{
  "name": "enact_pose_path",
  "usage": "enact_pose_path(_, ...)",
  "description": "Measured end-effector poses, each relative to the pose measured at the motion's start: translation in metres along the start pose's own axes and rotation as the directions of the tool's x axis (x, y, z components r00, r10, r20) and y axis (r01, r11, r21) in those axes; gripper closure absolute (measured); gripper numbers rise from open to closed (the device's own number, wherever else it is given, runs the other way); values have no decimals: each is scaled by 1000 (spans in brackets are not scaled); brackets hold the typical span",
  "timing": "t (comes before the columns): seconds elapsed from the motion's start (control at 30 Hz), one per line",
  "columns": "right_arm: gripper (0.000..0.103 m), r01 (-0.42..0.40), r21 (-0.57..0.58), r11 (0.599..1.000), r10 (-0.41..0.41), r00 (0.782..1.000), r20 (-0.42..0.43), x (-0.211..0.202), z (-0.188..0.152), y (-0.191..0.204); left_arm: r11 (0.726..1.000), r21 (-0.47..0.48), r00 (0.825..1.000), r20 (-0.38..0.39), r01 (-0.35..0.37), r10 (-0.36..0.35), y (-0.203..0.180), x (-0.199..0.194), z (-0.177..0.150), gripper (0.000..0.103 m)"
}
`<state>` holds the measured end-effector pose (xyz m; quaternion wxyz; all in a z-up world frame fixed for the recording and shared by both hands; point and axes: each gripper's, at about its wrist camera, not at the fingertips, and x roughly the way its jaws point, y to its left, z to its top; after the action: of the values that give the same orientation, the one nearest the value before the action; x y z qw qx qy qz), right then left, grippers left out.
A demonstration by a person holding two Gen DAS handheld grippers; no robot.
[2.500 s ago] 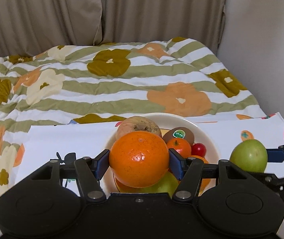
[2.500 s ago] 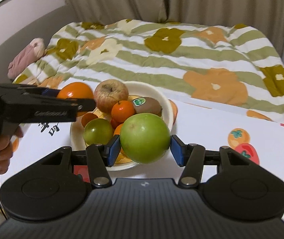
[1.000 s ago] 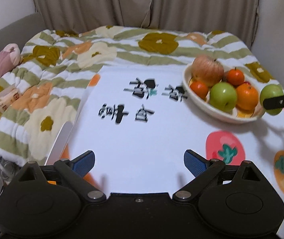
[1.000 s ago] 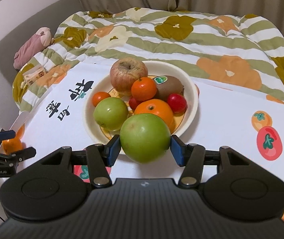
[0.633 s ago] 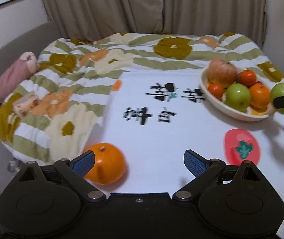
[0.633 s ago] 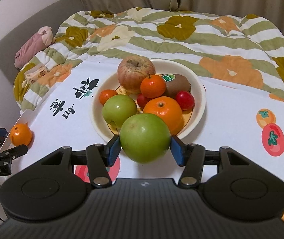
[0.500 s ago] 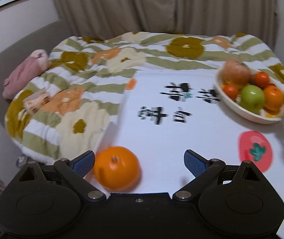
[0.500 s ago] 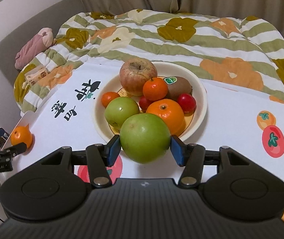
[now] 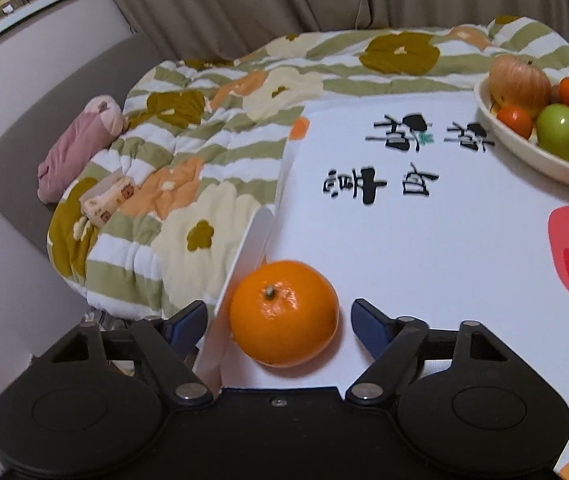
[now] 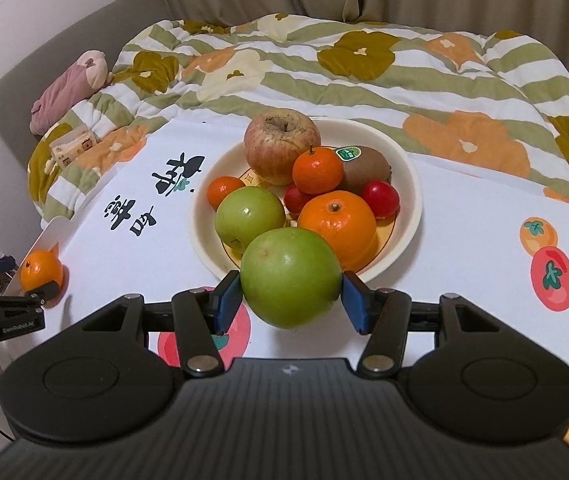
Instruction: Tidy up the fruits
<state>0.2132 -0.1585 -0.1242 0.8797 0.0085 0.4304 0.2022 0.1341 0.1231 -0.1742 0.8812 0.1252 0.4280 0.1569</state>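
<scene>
My left gripper [image 9: 280, 316] is open, its pads on either side of a large orange [image 9: 283, 313] that rests on the white tablecloth at the table's left edge; the pads stand clear of the fruit. The orange [image 10: 40, 271] and left gripper [image 10: 24, 280] also show in the right wrist view. My right gripper [image 10: 291, 294] is shut on a big green apple [image 10: 290, 277] held just in front of the cream fruit bowl [image 10: 412, 184]. The bowl holds a red apple [image 10: 280, 150], a green apple [image 10: 249, 213], an orange [image 10: 338, 220], small mandarins, a kiwi and cherry tomatoes.
The table's left edge and a turned-up flap of the cloth [image 9: 250, 248] lie beside the orange. A flowered quilt [image 9: 188, 168] covers the sofa behind, with a pink plush [image 9: 80, 144] and a tissue pack [image 9: 108, 198] on it.
The left gripper carried the orange away from the bowl, set it down at the table's left edge and opened. The right gripper kept its hold on the green apple by the bowl.
</scene>
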Motion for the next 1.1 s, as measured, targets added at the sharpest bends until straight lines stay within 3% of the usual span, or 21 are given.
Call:
enact_pose_path(0.47, 34, 0, -7, 1000, 0, 1000, -9, 6, -1, 4, 994, 93, 998, 38, -48, 45, -11, 2, -2, 29)
enact_pose_path(0.6, 34, 1, -6, 1000, -1, 1000, -9, 6, -1, 4, 988, 143, 997, 54, -55, 48, -19, -1, -3, 38)
enact_pose_path(0.73, 34, -2, -7, 1000, 1, 1000, -10, 7, -1, 4, 988, 144, 997, 52, -61, 54, -21, 1, -2, 37)
enact_pose_path(0.9, 34, -4, -7, 1000, 4, 1000, -12, 9, -2, 5, 979, 191, 997, 54, -69, 60, -31, 6, -5, 24)
enact_pose_path(0.93, 34, -4, -8, 1000, 4, 1000, -12, 9, -2, 5, 980, 184, 997, 58, -70, 60, -30, 6, -5, 25)
enact_pose_path(1.0, 34, -4, -10, 1000, 4, 1000, -11, 9, -2, 5, 981, 174, 995, 66, -85, 75, -28, 4, -4, 39)
enact_pose_path(1.1, 34, -5, -8, 1000, 5, 1000, -12, 9, -2, 5, 982, 177, 996, 62, -71, 60, -24, 5, -2, 39)
